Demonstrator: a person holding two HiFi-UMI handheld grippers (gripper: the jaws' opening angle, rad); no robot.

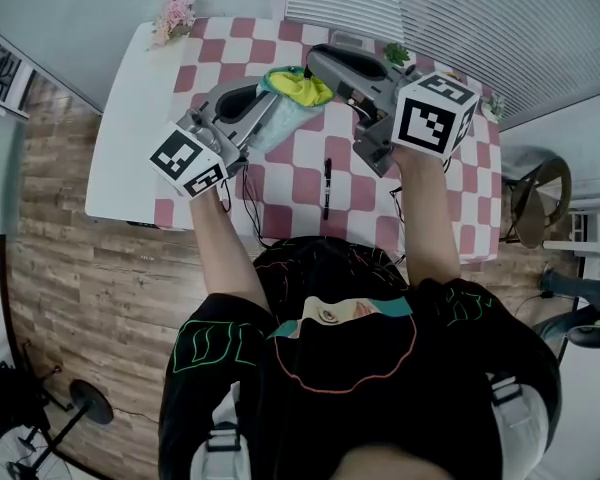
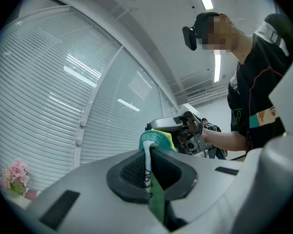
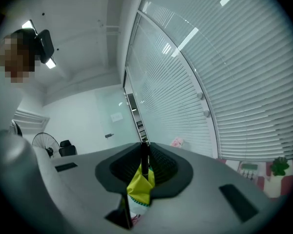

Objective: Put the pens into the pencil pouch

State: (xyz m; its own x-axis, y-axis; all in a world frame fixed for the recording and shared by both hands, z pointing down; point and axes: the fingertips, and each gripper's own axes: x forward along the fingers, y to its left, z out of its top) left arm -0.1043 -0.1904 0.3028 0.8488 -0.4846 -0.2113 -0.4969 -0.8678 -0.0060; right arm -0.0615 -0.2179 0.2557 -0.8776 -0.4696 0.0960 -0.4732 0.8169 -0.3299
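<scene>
The pencil pouch (image 1: 298,88), teal and yellow cloth, hangs in the air above the checked table between both grippers. My left gripper (image 1: 270,106) is shut on its teal and white edge (image 2: 147,152). In the left gripper view the cloth bunches just past the jaws. My right gripper (image 1: 318,68) comes in from the right and is shut on a thin black pen (image 3: 145,156). That pen stands upright between the pads, with yellow pouch cloth (image 3: 140,189) directly below it. A second black pen (image 1: 327,188) lies on the table, nearer to me.
The red and white checked cloth (image 1: 280,203) covers most of a white table (image 1: 120,118). Pink flowers (image 1: 174,13) stand at its far left corner, a small green plant (image 1: 397,54) at the far right. A chair (image 1: 540,198) stands right of the table.
</scene>
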